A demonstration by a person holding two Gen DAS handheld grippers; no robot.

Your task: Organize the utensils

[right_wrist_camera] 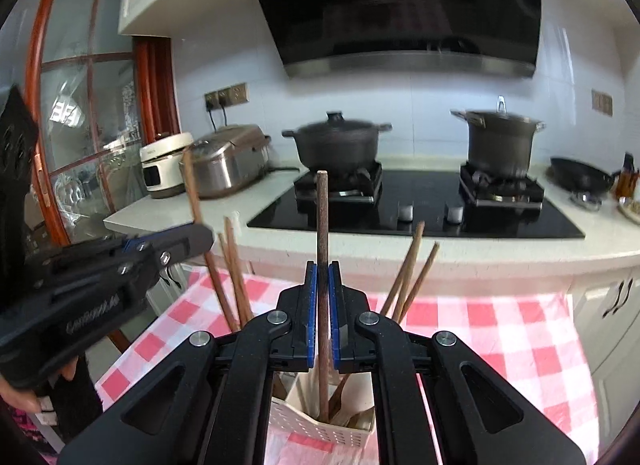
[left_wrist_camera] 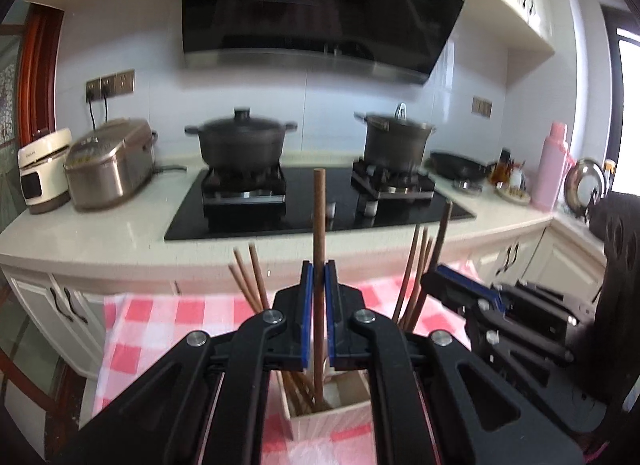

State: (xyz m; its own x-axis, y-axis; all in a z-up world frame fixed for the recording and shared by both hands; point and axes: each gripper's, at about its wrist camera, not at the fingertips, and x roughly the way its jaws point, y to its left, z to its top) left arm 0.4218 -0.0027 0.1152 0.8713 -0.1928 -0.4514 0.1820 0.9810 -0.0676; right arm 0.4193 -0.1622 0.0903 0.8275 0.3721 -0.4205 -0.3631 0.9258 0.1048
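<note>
- The left hand-held gripper [left_wrist_camera: 319,277] is clenched on one brown chopstick [left_wrist_camera: 319,225]; the stick stands upright between the blue pads, its top well above the fingertips and its lower end down in the holder.
- The right hand-held gripper [right_wrist_camera: 322,277] is clenched the same way on a second chopstick [right_wrist_camera: 322,225], also upright, with its lower end inside the holder.
- The cream utensil holder [right_wrist_camera: 316,427] stands on the near desk, just under both grippers; its perforated wall shows only in the right wrist view, while the left wrist view shows a plain cream rim [left_wrist_camera: 320,415].
- More loose chopsticks [left_wrist_camera: 250,281] lean out of the holder to the left and to the right of each held stick.
- A pink-and-white checked cloth [right_wrist_camera: 500,329] covers the desk under the holder.
- In the left wrist view the right gripper comes in from the right edge; in the right wrist view the left gripper comes in from the left, with the fingers of a hand [right_wrist_camera: 24,397] under its grip.
- Beyond the desk, the far counter carries a black hob [left_wrist_camera: 312,201] with two dark pots [left_wrist_camera: 240,141], and a steel rice cooker [left_wrist_camera: 110,163] to the left.
- Only the left wrist view shows a pink bottle [left_wrist_camera: 554,165] at the far right; only the right wrist view shows a red-framed glass door [right_wrist_camera: 84,105] at the far left.
</note>
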